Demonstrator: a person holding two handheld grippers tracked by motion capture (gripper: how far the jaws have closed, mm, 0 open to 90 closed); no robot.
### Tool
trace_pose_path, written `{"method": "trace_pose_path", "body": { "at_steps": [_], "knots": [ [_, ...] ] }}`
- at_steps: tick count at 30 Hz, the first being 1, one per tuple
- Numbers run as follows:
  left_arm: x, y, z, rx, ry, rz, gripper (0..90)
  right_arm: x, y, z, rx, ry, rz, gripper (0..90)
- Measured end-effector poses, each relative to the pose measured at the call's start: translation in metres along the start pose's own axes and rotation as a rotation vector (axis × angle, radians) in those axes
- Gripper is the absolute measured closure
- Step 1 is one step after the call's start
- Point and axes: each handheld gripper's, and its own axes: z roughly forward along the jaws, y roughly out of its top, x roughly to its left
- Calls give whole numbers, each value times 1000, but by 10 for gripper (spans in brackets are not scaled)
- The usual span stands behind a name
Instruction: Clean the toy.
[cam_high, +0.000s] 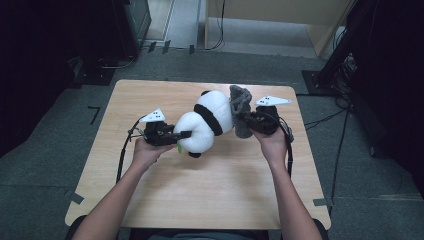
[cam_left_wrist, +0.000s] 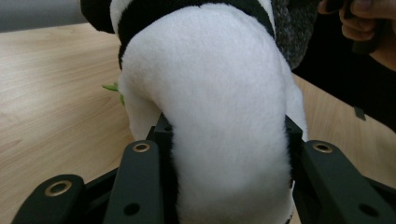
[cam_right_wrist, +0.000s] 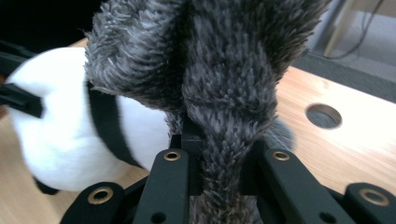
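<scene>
Gripper (cam_high: 183, 135) on our left clamps the white end of the toy panda (cam_high: 207, 125) above the desk (cam_high: 200, 190), our right gripper (cam_high: 243, 119) pinches the grey fuzzy sock (cam_high: 241, 107); both grasps look done, pulling remains.

Each black gripper, left gripper (cam_high: 186, 134) and right gripper (cam_high: 239, 116), has brass-ringed screw holes in its jaws, a trailing black cable, and a pale three-cornered plate on top.
</scene>
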Motion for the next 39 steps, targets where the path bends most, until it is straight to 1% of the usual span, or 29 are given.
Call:
{"method": "trace_pose_path", "body": {
  "at_steps": [1, 2, 3, 6, 9, 10, 11, 12, 14, 16, 17, 18, 19, 23, 26, 30, 32, 33, 35, 36, 39],
  "knots": [
    [0, 0, 0, 0, 0, 0, 578, 0, 0, 0, 0, 0, 0, 790],
    [-4, 2, 0, -4, 16, -5, 577, 10, 5, -2, -2, 16, -16, 790],
    [-6, 3, 1, -2, 28, -12, 575, 11, 6, -2, -1, 20, -20, 789],
    [-6, 4, 2, 3, 49, -58, 573, 22, 10, -4, -4, 46, -31, 789],
    [-7, 3, 4, -9, 78, -118, 572, 32, 13, -4, -6, 79, -37, 789],
    [-9, 4, 5, -9, 87, -119, 571, 37, 14, -3, -6, 96, -44, 789],
    [-12, 5, 6, -9, 98, -114, 571, 41, 14, -3, -3, 101, -47, 788],
    [-15, 5, 7, -5, 104, -108, 570, 46, 15, -2, -2, 108, -61, 788],
    [-18, 6, 9, -2, 108, -114, 569, 54, 16, 0, 3, 124, -72, 788],
    [-20, 6, 12, -4, 106, -129, 568, 62, 16, 2, 16, 141, -82, 788],
    [-20, 6, 12, -4, 106, -129, 568, 62, 16, 2, 16, 141, -82, 788],
    [-21, 6, 15, 4, 109, -136, 568, 69, 15, 6, 30, 163, -83, 788],
    [-22, 6, 16, 10, 109, -141, 567, 71, 15, 7, 32, 166, -87, 788],
    [-24, 6, 20, 2, 98, -176, 567, 81, 9, 17, 54, 186, -85, 786],
    [-27, 8, 23, 0, 94, -179, 567, 87, 3, 24, 69, 191, -84, 786],
    [-28, 9, 24, -7, 107, -192, 567, 94, -6, 31, 57, 189, -88, 786],
    [-27, 10, 24, -14, 108, -212, 568, 99, -11, 33, 56, 202, -90, 787],
    [-26, 10, 24, -16, 116, -210, 568, 103, -14, 36, 56, 207, -100, 788],
    [-24, 11, 22, -19, 128, -219, 570, 112, -21, 41, 59, 196, -145, 790],
    [-22, 11, 21, -21, 125, -236, 569, 115, -23, 42, 61, 189, -166, 792],
    [-17, 11, 19, -28, 118, -279, 569, 121, -30, 48, 77, 193, -198, 794]
  ]
}}
